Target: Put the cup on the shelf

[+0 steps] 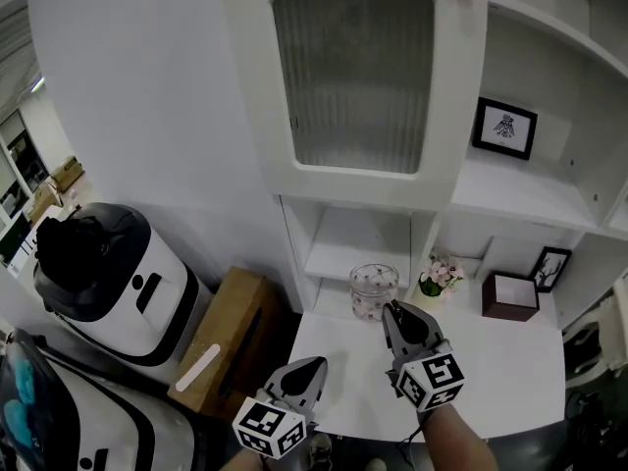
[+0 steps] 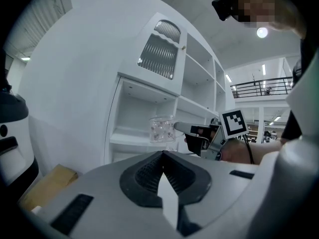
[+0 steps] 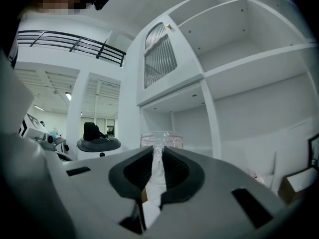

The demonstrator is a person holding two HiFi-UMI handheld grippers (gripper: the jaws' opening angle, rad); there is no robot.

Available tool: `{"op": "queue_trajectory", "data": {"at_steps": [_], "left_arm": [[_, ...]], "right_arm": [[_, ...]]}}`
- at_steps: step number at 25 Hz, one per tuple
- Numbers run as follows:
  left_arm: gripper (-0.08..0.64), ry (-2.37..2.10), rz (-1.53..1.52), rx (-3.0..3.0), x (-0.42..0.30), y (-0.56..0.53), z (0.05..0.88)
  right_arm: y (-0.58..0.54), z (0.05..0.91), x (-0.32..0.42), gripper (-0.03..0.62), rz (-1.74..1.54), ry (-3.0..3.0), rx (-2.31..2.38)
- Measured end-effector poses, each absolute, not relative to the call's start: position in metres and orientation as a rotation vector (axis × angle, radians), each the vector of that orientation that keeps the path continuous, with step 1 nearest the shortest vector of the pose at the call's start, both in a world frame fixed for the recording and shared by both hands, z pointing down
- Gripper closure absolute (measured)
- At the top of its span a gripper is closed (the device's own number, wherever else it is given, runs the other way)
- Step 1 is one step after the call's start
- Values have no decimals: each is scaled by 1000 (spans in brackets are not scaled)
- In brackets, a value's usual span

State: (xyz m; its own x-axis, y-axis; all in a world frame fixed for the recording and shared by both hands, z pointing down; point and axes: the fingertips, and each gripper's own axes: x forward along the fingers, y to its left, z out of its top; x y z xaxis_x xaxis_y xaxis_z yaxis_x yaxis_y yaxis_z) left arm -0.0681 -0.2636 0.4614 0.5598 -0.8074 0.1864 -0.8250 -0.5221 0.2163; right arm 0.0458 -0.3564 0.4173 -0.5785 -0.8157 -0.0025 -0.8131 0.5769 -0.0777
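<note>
A clear glass cup (image 1: 374, 290) with a small flower print hangs above the back left of the white counter (image 1: 491, 361), in front of the low open shelf (image 1: 358, 253). My right gripper (image 1: 388, 309) is shut on the cup's rim, and the glass wall (image 3: 162, 138) shows between its jaws. The left gripper view shows the cup (image 2: 161, 128) level with that shelf, with the right gripper (image 2: 178, 127) at its side. My left gripper (image 1: 316, 364) hovers lower, off the counter's left front edge. It is shut with nothing in it.
A small flower pot (image 1: 440, 275), a brown box (image 1: 509, 295) and a picture frame (image 1: 550, 266) stand at the counter's back. A ribbed-glass cabinet door (image 1: 353, 77) hangs above the shelf. A cardboard box (image 1: 231, 337) and a white and black machine (image 1: 108, 273) sit at the left.
</note>
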Motion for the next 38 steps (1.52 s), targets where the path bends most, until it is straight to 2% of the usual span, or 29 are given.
{"op": "queue_trajectory", "data": {"at_steps": [38], "left_arm": [[555,-1197,114,2541,-113,-340,487]], "right_arm": [[-462,444,20,566,-134,2620,-1684]]}}
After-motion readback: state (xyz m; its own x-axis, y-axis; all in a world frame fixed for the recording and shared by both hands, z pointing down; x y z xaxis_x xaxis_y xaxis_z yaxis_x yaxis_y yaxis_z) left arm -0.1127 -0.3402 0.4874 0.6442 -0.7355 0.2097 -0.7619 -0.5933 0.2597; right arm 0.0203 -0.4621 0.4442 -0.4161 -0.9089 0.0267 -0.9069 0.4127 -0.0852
